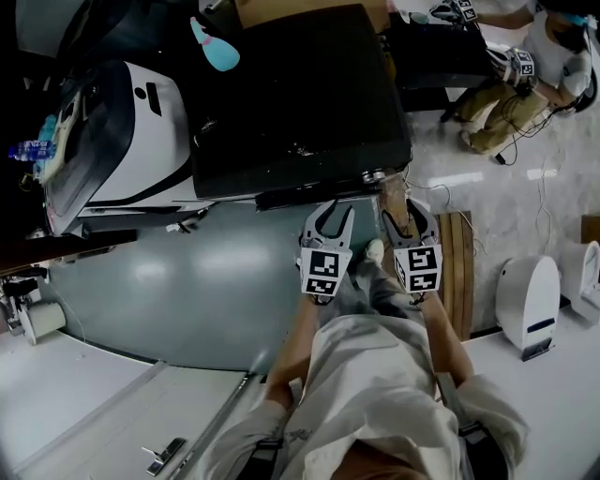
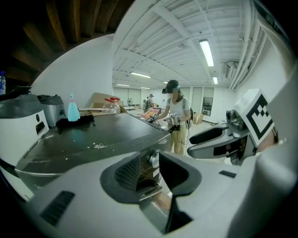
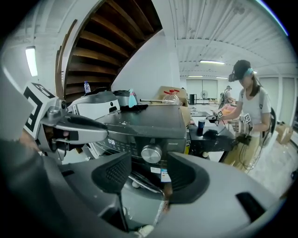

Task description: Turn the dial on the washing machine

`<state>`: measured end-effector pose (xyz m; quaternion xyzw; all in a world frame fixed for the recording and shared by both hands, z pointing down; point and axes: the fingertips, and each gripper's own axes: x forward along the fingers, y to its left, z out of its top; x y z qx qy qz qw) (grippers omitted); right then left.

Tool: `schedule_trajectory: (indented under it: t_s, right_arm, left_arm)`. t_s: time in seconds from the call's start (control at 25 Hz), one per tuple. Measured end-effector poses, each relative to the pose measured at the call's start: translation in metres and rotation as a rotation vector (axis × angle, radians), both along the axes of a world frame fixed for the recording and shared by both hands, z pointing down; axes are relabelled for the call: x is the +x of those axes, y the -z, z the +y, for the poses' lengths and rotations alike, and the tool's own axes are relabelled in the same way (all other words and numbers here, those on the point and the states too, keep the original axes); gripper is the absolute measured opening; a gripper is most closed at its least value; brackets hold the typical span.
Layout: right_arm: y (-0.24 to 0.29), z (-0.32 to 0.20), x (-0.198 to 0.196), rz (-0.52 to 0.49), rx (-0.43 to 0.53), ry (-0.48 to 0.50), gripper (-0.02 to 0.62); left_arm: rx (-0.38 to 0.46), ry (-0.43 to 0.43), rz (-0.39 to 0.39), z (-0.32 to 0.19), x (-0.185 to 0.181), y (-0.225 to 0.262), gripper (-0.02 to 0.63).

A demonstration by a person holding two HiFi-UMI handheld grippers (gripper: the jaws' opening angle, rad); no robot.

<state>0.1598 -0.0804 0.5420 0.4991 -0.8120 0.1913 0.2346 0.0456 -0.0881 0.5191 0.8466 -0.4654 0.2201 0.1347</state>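
**Item:** washing machine (image 1: pixel 300 103), dark-topped. The silver dial (image 3: pixel 151 153) is sitting on its front control panel, untouched.

**Right gripper** (image 3: pixel 148 173): it is hovering short of the dial. The jaws are standing apart, pinching nothing, and are framing the dial beyond them.

**Left gripper** (image 2: pixel 150 171): it is hanging alongside, with jaws likewise parted and empty.

**Status, as I judge it:** nothing is turning yet. Closing in, gripping and twisting the dial are all waiting to be done.

A turquoise plastic spray bottle (image 1: pixel 217 49) stands near a brown cardboard box (image 1: pixel 309 9). To the left sits a white rounded appliance with a dark glass front (image 1: pixel 122 141). On the pale floor at the right lie a slatted wooden board (image 1: pixel 457 272) and, apart from it, a white rounded plastic unit (image 1: pixel 528 302). A person in a cap and light top (image 3: pixel 249 107) stands at a low black table (image 3: pixel 219 139).
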Motion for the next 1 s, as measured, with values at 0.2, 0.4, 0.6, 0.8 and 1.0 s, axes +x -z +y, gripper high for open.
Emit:
schedule_trajectory:
  t_s: [0.2,0.4,0.6,0.8,1.0]
  right_arm:
    - [-0.017,-0.004,-0.007,0.018,0.003,0.005,0.241]
    - [-0.034,-0.008,-0.010,0.025,-0.001,-0.020,0.241]
    - [-0.047,-0.015,-0.012,0.038,0.003,-0.022,0.242]
    - [-0.055,-0.023,-0.017,0.051,0.017,-0.004,0.245]
    - [-0.061,-0.033,-0.028,0.054,0.017,0.019,0.258]
  left_arm:
    - [-0.002,0.011,0.007,-0.002,-0.004,-0.013,0.127]
    - [-0.005,0.025,0.008,-0.005,-0.011,-0.028,0.127]
    - [-0.015,0.055,0.010,-0.007,-0.019,-0.042,0.126]
    - [-0.019,0.073,0.011,-0.010,-0.022,-0.052,0.127]
    - [-0.024,0.085,0.009,-0.016,-0.022,-0.060,0.126]
